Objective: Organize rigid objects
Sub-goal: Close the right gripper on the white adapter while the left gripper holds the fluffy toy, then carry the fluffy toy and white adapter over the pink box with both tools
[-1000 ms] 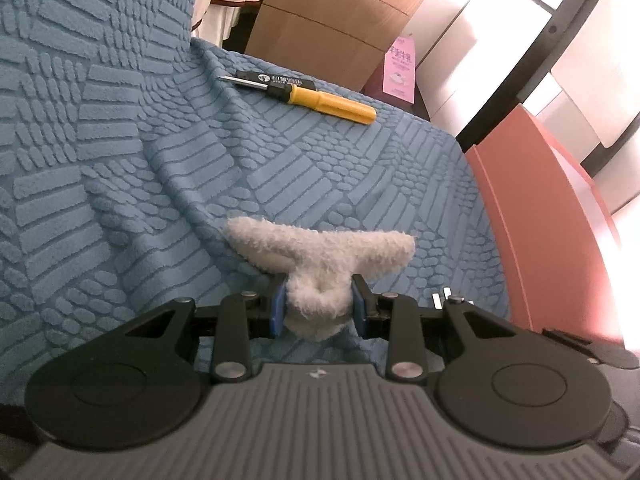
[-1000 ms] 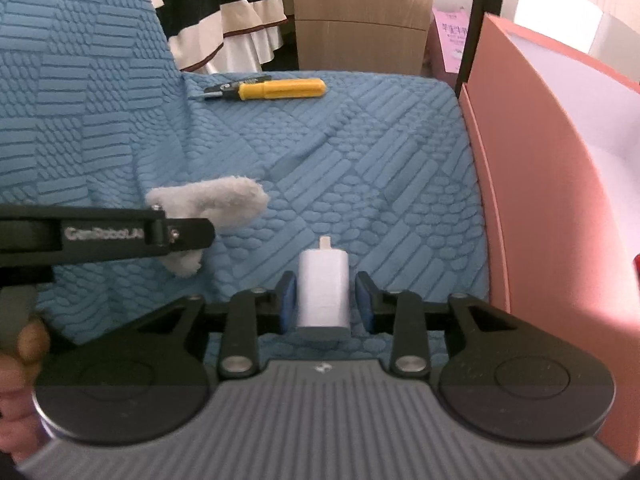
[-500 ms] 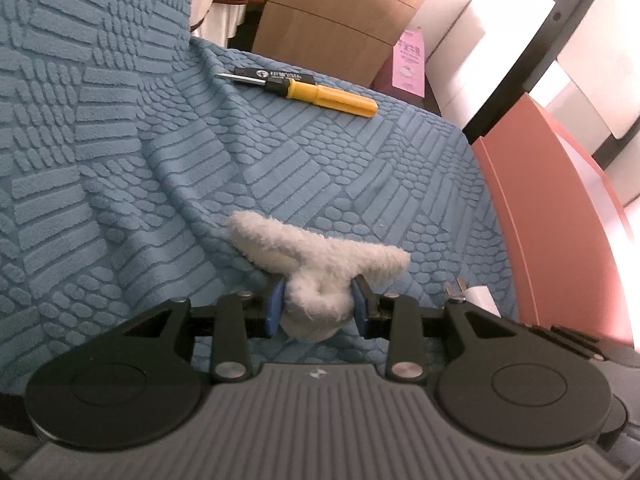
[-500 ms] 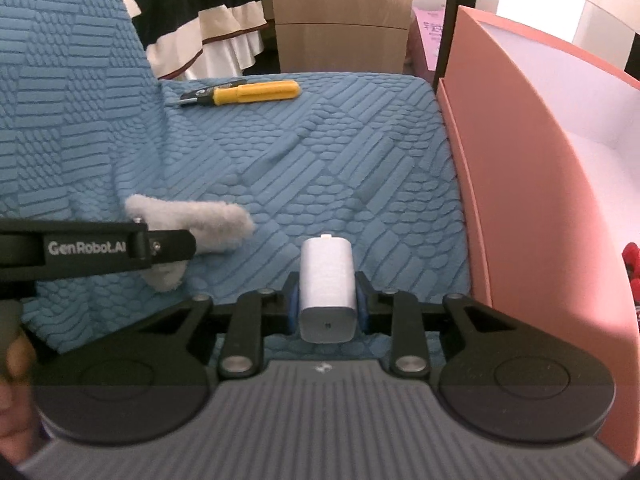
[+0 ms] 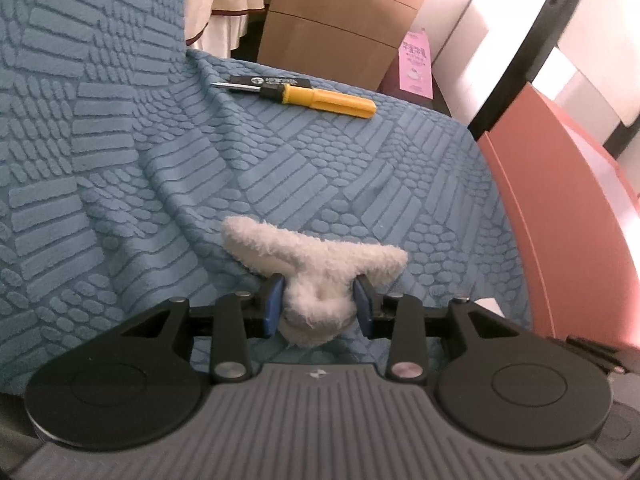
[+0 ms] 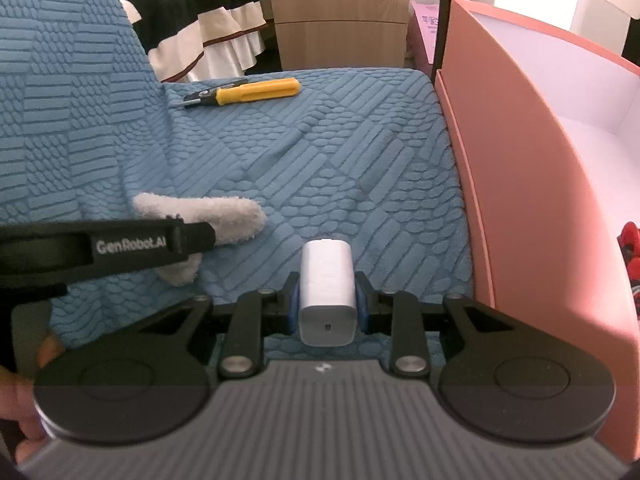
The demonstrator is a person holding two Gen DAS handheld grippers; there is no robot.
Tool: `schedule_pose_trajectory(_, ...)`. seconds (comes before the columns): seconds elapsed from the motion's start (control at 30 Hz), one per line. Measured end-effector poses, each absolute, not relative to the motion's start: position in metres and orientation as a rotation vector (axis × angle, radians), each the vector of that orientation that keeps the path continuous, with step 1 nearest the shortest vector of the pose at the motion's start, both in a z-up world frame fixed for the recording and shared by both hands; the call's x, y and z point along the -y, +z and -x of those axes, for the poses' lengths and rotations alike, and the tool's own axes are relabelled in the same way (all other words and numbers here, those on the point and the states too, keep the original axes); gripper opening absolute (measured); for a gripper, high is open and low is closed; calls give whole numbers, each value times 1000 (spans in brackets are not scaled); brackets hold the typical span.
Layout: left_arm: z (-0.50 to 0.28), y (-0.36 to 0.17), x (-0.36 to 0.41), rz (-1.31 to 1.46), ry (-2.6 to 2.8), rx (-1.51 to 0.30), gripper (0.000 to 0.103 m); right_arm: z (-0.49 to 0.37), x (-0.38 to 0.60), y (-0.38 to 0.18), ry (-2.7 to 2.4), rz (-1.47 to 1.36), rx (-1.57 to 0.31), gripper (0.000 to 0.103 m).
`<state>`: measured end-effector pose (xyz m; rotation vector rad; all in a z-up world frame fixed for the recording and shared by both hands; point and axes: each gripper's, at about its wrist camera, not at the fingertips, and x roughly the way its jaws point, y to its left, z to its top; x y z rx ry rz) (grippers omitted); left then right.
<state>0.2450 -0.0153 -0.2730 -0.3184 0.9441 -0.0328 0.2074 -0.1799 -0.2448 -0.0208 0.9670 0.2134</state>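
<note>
My left gripper is shut on a fluffy grey-white plush piece, held just above the blue textured sofa cover. The plush also shows in the right wrist view, behind the left gripper's arm. My right gripper is shut on a white charger block, lifted off the sofa. A yellow-handled screwdriver lies at the far edge of the seat; it also shows in the right wrist view.
A pink open box with a white inside stands against the sofa's right side; something red lies in it. A wooden cabinet and striped bedding stand beyond the sofa. A black flat item lies beside the screwdriver.
My right gripper has lifted the white charger off the sofa and drawn it back and up, nearer the pink box. My left gripper keeps its hold on the plush and has risen slightly.
</note>
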Motion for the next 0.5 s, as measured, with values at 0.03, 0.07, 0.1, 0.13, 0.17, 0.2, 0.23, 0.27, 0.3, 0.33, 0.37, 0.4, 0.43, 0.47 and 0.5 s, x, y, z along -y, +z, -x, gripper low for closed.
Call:
schedule_pose_trajectory(0.03, -244, -273, 17, 306, -35, -935, 40, -207, 181, -245, 212, 18, -968, 31)
schedule_pose_trajectory(0.07, -243, -272, 19, 295, -31, -929, 39, -207, 182, -244, 210, 17, -968, 31)
schedule_pose_trajectory(0.1, -242, -270, 19, 290, -30, -921, 39, -206, 182, -244, 210, 19, -968, 31)
schedule_pose_trajectory(0.13, -241, -268, 19, 294, -35, -914, 39, -205, 182, -243, 210, 22, -966, 31)
schedule_pose_trajectory(0.17, -241, -266, 20, 301, -40, -912, 38, -204, 182, -242, 210, 25, -965, 31)
schedule_pose_trajectory(0.2, -240, -263, 20, 308, -47, -910, 37, -203, 182, -241, 208, 27, -964, 31)
schedule_pose_trajectory(0.23, -239, -260, 21, 304, -48, -918, 36, -201, 182, -238, 209, 28, -958, 31)
schedule_pose_trajectory(0.27, -237, -257, 22, 302, -49, -921, 36, -200, 182, -235, 213, 31, -952, 31)
schedule_pose_trajectory(0.3, -235, -254, 22, 312, -55, -919, 36, -198, 183, -232, 218, 31, -949, 31)
schedule_pose_trajectory(0.33, -233, -250, 22, 332, -62, -920, 36, -197, 184, -229, 221, 25, -946, 31)
schedule_pose_trajectory(0.37, -231, -246, 21, 359, -70, -916, 36, -195, 186, -225, 225, 14, -942, 31)
schedule_pose_trajectory(0.4, -228, -241, 21, 377, -75, -907, 36, -194, 188, -221, 227, 7, -937, 31)
schedule_pose_trajectory(0.43, -226, -236, 21, 378, -77, -896, 36, -192, 189, -217, 229, 4, -928, 31)
schedule_pose_trajectory(0.47, -224, -232, 23, 372, -79, -887, 36, -190, 190, -213, 230, 7, -917, 31)
schedule_pose_trajectory(0.5, -223, -227, 24, 367, -82, -876, 36, -188, 191, -208, 230, 13, -905, 31)
